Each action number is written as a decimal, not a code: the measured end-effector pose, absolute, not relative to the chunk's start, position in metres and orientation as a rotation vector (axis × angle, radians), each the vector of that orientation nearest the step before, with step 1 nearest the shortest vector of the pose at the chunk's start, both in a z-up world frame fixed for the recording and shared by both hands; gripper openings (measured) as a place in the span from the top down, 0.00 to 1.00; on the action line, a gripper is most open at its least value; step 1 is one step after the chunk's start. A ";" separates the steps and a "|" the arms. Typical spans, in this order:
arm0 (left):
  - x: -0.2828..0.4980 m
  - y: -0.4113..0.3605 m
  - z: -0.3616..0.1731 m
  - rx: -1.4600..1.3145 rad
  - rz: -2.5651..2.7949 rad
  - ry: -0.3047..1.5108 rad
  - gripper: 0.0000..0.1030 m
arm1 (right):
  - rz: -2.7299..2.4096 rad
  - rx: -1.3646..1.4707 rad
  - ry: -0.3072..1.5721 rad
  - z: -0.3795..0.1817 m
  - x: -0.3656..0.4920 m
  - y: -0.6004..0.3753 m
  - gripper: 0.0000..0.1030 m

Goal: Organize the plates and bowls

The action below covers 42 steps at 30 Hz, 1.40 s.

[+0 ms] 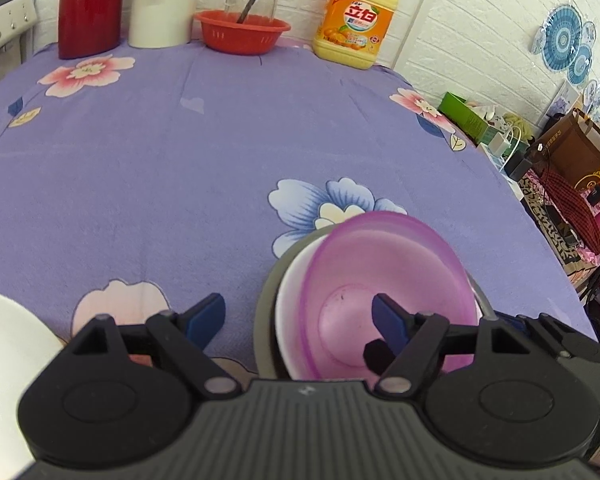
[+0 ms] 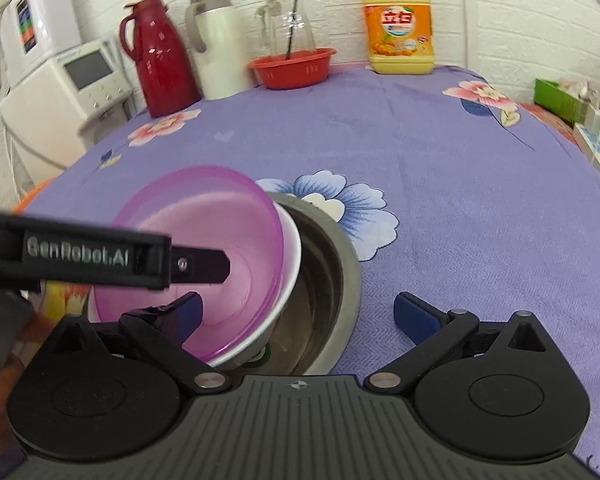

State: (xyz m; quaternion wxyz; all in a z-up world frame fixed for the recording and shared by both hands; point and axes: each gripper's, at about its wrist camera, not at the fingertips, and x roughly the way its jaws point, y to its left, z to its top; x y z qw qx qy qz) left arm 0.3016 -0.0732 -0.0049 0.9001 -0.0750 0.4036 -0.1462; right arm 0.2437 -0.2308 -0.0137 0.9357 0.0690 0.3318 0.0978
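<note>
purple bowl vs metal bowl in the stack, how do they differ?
The purple bowl is translucent plastic; the metal bowl is opaque grey steel. The purple bowl sits tilted on top, nested in a white bowl; the metal bowl sits lowest, on the cloth. Its rim looks wider. Both are round, open side up.

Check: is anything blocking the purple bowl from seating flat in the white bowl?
Nothing visible does. The purple bowl sits tilted inside the white bowl, itself in the metal bowl; the open left gripper straddles its rim.
</note>
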 end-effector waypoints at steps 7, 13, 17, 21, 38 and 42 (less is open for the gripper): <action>0.304 -0.073 -0.007 -0.159 -0.306 0.840 0.27 | 0.188 0.130 0.671 -0.012 0.237 -0.229 0.00; 0.306 -0.072 -0.009 -0.173 -0.315 0.843 0.27 | 0.182 0.113 0.664 -0.011 0.236 -0.228 0.00; 0.306 -0.072 -0.009 -0.173 -0.319 0.840 0.27 | 0.170 0.117 0.650 -0.010 0.234 -0.232 0.00; 0.304 -0.072 -0.010 -0.173 -0.325 0.835 0.28 | 0.189 0.155 0.655 -0.013 0.234 -0.234 0.00; 0.272 -0.081 0.001 -0.203 -0.391 0.800 0.45 | 0.211 0.139 0.643 0.000 0.213 -0.209 0.00; 0.266 -0.079 0.005 -0.208 -0.393 0.791 0.45 | 0.211 0.129 0.631 0.004 0.208 -0.207 0.00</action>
